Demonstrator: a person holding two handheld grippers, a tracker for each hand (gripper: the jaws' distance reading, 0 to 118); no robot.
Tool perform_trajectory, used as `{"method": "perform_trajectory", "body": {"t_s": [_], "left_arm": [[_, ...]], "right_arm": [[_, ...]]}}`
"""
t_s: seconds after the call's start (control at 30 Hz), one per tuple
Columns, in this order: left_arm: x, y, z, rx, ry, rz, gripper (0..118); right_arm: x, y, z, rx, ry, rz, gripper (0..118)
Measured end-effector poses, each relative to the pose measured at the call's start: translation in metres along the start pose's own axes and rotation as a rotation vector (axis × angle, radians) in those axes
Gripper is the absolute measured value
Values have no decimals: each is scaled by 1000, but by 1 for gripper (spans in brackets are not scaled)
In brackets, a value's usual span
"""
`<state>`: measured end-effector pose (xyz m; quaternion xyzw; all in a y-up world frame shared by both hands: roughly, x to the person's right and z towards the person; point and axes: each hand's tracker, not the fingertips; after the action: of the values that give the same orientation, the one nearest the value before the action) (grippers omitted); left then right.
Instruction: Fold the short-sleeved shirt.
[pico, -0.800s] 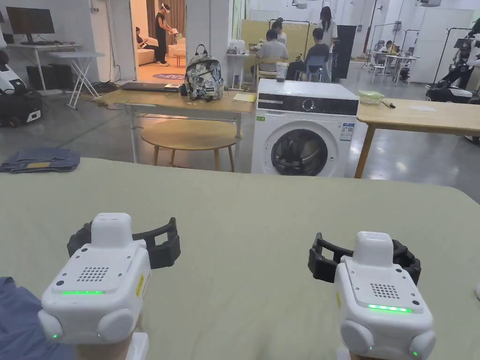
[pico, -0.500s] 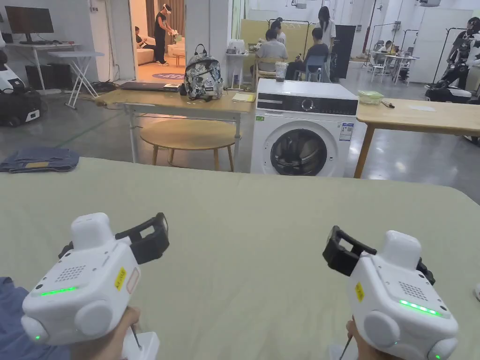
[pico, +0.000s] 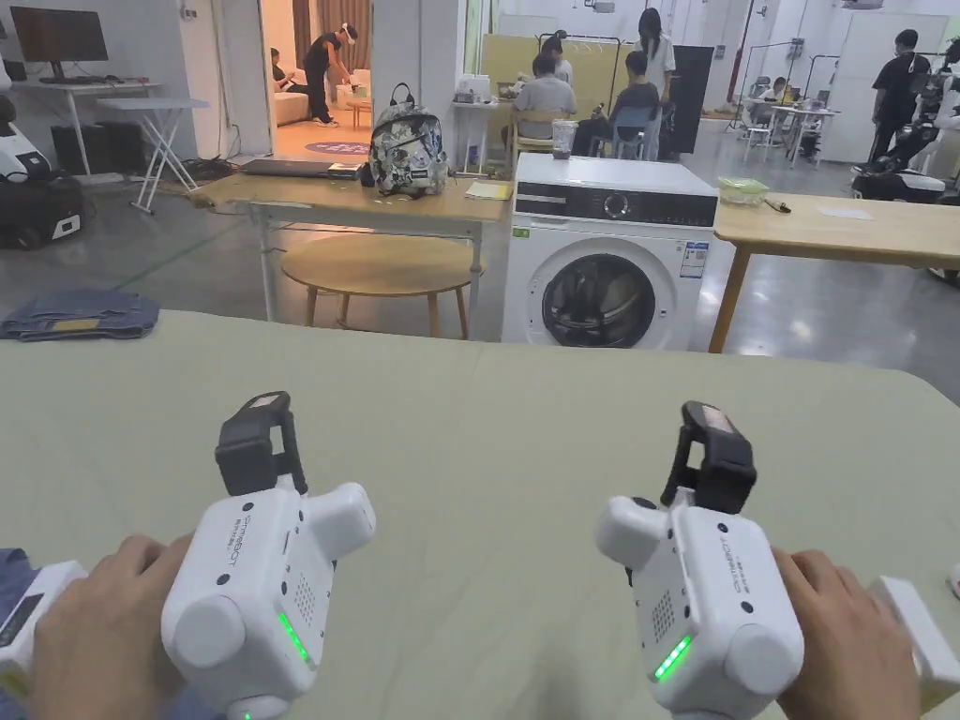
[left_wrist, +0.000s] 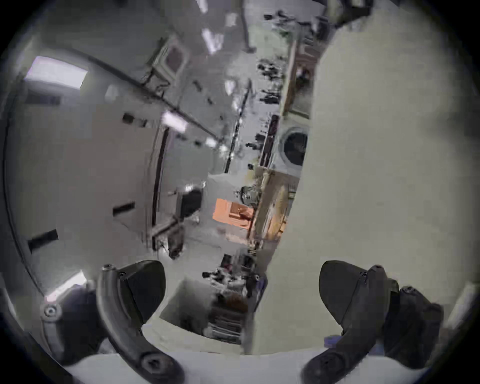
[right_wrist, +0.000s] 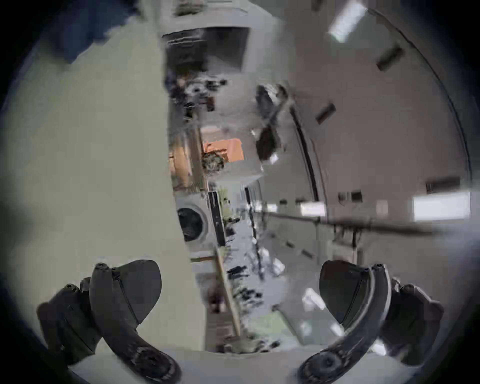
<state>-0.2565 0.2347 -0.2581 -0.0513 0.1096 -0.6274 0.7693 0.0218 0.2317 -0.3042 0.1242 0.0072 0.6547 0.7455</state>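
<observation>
A person's two hands hold a pair of white grippers above a pale green counter (pico: 487, 412), each tool rolled onto its side and aimed away from the body. The left gripper (pico: 255, 441) and the right gripper (pico: 714, 450) hover well apart, level with each other. In each gripper's own view the two dark jaws stand wide apart with nothing between them: the left gripper (left_wrist: 241, 291) and the right gripper (right_wrist: 240, 291) both frame bare counter and the room beyond.

No spread shirt lies ahead of the jaws. The one blue cloth (pico: 11, 572) close by shows as a sliver at the lower left edge of the head view, beside the left hand (pico: 89, 637) and behind the jaws rather than in front; whether it is the short-sleeved shirt, and which way its long axis runs, cannot be told from so little. A folded blue garment (pico: 80, 316) rests at the far left edge of the counter. By position the left hand is nearer both; the right hand (pico: 844, 637) would have to cross over. Folding appears not yet begun.
</observation>
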Motion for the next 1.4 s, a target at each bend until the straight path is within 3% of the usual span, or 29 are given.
{"method": "perform_trajectory", "body": {"t_s": [0.07,0.1,0.13,0.2,0.37,0.47,0.5,0.57,0.8,0.9,0.93,0.97,1.0,1.03,1.07,1.2,1.4], "left_arm": [[-10,1,5,3,-13,58,117],[-15,4,5,-8,-25,128,117],[-23,2,4,-26,-40,232,117],[-37,0,5,-57,-87,512,117],[-51,-34,-6,-71,-146,1319,117],[-37,-52,-18,-79,-141,1535,116],[-35,-53,-20,-74,-141,1547,116],[-30,-39,-7,-75,-135,1511,116],[-35,-24,2,-47,-93,1384,114],[-36,-19,6,-41,-48,1325,98],[-37,-18,6,-42,-37,1301,82],[-38,-16,6,-27,-40,1281,63],[-37,-15,7,-21,-47,1270,39],[-37,-13,8,-12,-54,1255,15],[-37,-13,6,-23,-43,1233,9],[-37,-14,8,-20,-45,1245,0],[-38,-15,5,-39,-95,1297,0]], "right_arm": [[-1,0,2,2,2,10,118],[1,0,1,-7,2,-16,118],[5,2,1,-36,19,-94,118],[14,1,-1,-100,60,-301,118],[37,-18,-6,-286,179,-1045,118],[35,-30,-2,-335,157,-1366,118],[34,-32,0,-344,142,-1412,118],[31,-32,4,-347,100,-1437,118],[33,-29,8,-332,80,-1417,118],[35,-28,9,-340,72,-1411,118],[36,-28,9,-344,70,-1409,110],[36,-28,10,-350,64,-1408,94],[36,-27,11,-351,57,-1407,68],[36,-26,13,-346,44,-1402,22],[36,-25,13,-351,25,-1386,2],[37,-25,15,-345,21,-1400,0],[40,-24,16,-344,44,-1390,0]]}}
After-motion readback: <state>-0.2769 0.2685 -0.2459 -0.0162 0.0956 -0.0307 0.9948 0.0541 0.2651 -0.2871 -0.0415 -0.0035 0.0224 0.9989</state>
